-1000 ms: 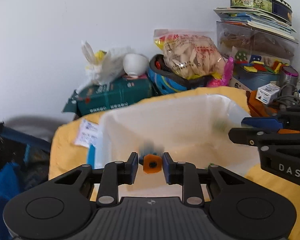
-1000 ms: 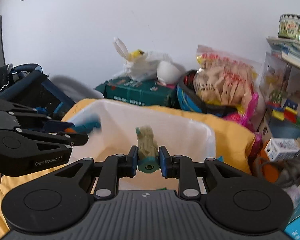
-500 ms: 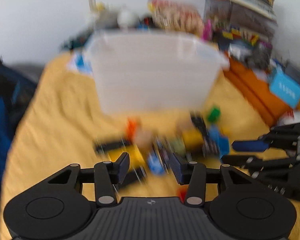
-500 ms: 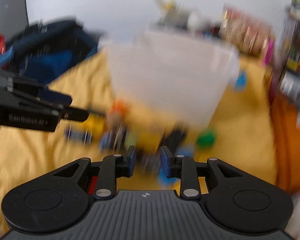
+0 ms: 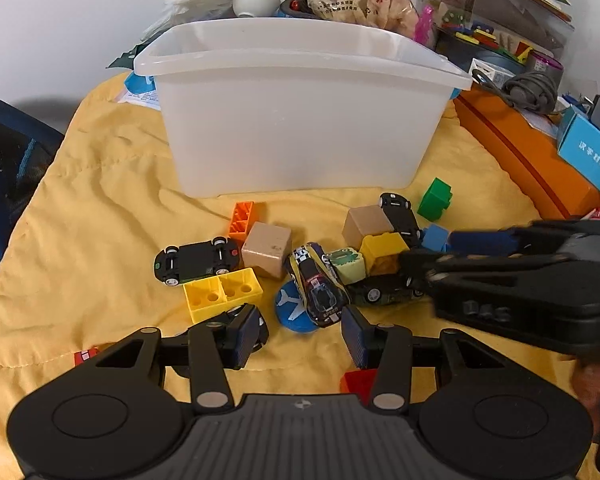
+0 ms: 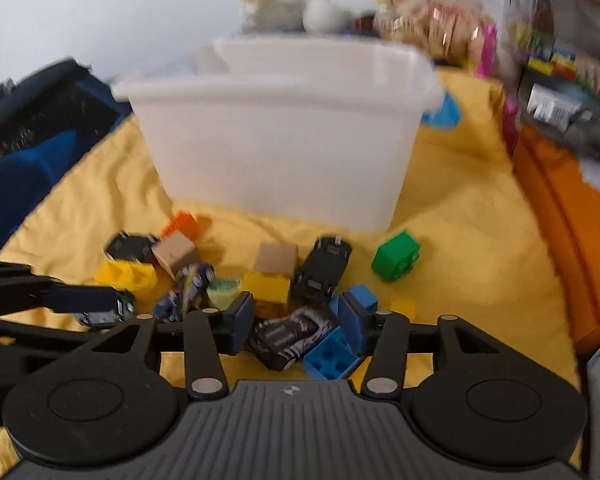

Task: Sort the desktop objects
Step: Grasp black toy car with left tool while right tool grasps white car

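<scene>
Toy cars and building blocks lie scattered on the yellow cloth (image 5: 100, 184) in front of a translucent plastic bin (image 5: 296, 112), which stands upright with its open top up.

Left gripper (image 5: 300, 334): jaws moderately wide, nothing between them. It hangs over the cloth just short of a blue airplane disc (image 5: 294, 308) and a black-and-yellow race car (image 5: 320, 284). A yellow two-cell block (image 5: 222, 294) lies to the left, touching an overturned black car (image 5: 198, 261). A tan cube (image 5: 267, 249) and an orange block (image 5: 242, 220) lie nearer the bin.

Right gripper (image 6: 296, 322): jaws opening, pads clear of the toys. A dark toy car (image 6: 286, 340) lies between them and a blue block (image 6: 332, 354) sits against the right pad. The view is blurred. A green block (image 6: 396, 256) lies apart to the right.
</scene>
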Available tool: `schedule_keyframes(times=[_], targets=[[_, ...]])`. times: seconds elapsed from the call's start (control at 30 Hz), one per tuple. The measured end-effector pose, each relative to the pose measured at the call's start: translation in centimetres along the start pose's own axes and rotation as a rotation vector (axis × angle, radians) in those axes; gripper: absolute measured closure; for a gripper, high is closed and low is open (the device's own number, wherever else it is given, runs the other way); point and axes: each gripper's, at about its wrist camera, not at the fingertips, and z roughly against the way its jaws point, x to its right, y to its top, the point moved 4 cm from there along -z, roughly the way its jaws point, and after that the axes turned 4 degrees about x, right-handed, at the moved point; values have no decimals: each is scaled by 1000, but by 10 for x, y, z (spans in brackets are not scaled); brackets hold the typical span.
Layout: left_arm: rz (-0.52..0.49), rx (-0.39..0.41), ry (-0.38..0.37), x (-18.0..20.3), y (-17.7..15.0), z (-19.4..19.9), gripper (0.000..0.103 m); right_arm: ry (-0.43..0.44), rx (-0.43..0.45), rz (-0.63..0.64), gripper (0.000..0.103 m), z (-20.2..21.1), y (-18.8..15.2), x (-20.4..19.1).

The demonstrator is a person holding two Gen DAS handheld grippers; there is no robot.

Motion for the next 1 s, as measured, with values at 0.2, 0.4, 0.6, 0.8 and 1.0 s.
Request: schedule_keyframes(times=[0.2,0.4,0.6,0.8,1.0], targets=[[7,-10,-7,-3,10,-8,54,27,-46,52,69,0,-25,-2],[13,-30,-30,5,19,-27,54,56,-46,88,72,26,-37,2],[5,-73,-45,10,18,-45,65,86,-39,144,73,56,-53,1],[-9,-72,-76,4,13,-23,70,109,-75,162,77,68,-70,0],[-92,-90,-52,1,-30,30,70,130,-105,181,77,73,-80,1]])
